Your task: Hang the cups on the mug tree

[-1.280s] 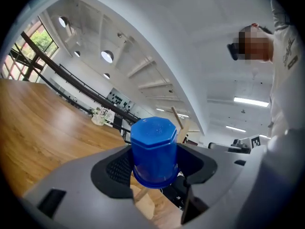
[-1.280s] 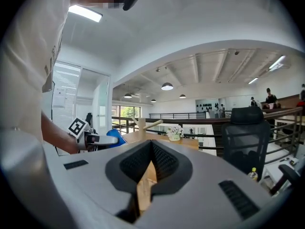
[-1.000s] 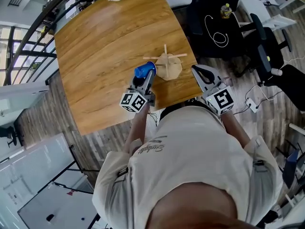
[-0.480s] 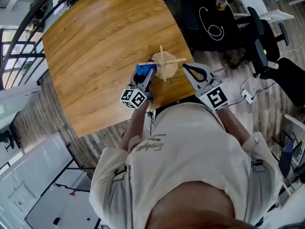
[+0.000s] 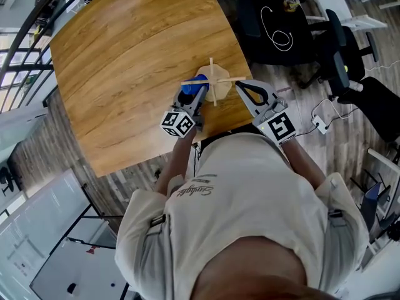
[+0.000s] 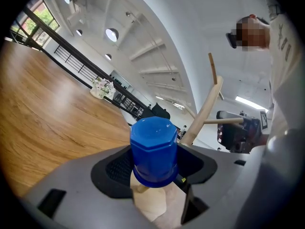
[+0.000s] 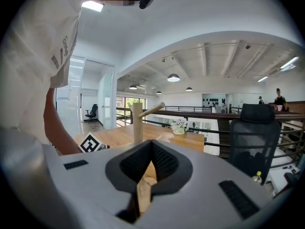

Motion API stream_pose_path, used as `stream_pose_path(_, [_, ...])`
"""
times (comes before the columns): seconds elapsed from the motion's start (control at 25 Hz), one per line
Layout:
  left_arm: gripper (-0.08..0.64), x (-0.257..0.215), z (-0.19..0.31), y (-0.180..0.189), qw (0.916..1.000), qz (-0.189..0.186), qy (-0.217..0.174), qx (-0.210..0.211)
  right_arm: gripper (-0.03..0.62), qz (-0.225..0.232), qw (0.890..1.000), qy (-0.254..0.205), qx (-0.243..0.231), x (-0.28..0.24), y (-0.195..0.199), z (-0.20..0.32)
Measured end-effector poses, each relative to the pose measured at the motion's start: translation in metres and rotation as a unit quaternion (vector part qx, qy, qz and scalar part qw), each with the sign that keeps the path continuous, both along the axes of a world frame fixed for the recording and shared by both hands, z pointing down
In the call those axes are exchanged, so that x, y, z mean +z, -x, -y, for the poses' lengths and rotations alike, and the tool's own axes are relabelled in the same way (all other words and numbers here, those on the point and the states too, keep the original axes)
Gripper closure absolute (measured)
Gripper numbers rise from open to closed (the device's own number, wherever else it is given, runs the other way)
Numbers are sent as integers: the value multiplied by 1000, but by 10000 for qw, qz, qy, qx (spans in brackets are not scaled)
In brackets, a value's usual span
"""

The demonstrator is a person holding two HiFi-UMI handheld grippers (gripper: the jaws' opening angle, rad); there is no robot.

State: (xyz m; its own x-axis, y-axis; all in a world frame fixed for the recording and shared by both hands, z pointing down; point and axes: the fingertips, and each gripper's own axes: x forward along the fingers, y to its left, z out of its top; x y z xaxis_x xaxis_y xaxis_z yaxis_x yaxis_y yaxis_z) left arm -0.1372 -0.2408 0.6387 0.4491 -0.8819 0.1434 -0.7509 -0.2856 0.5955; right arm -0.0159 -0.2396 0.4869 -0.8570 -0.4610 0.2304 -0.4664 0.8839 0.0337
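Note:
A blue cup (image 5: pixel 193 87) is held bottom-forward in my left gripper (image 5: pixel 191 99), which is shut on it. In the left gripper view the blue cup (image 6: pixel 153 149) fills the space between the jaws, close to the wooden mug tree (image 6: pixel 204 112) and one of its pegs (image 6: pixel 222 121). The mug tree (image 5: pixel 215 82) stands near the table's near right edge. My right gripper (image 5: pixel 239 85) is shut, its tips at the edge of the tree's round base (image 5: pixel 223 87). From the right gripper (image 7: pixel 151 144) view, the tree trunk (image 7: pixel 137 120) rises just beyond the jaws, with pale wood showing in the slit below.
The wooden table (image 5: pixel 125 55) stretches away to the left and far side. A flower pot (image 7: pixel 179 125) sits at its far end. A black office chair (image 7: pixel 255 128) and dark furniture (image 5: pixel 281 17) stand to the right, off the table. The person's body covers the near edge.
My left gripper has carried the blue cup closer to the mug tree. My right gripper has moved left, from beside the table edge up to the tree's base.

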Motion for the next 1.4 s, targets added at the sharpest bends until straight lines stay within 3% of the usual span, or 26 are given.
stream_pose_path(0.24, [275,8,-4,-1,9999,45,6,102,597,46,10000,16,49,-1,0,-2])
stream_pose_path(0.4, [275,13,-4,1,9999,-154,36,46,597,-8,9999,11,109,2,-5,-4])
stream_pose_path(0.72, [316,27,-26,3,9995,-159,259,-61,597,-38,9998,-39,211,1,-17,-16])
stream_pose_path(1.2, [338,-13,-61,-6,9996,237,-138,-44,597,352,9992,31,202,-1,-28,-33])
stream_pose_path(1.4, [422,-48,-75,-10,9973,581,-451,-6,597,528,9983,-59,239,-11,-35,-37])
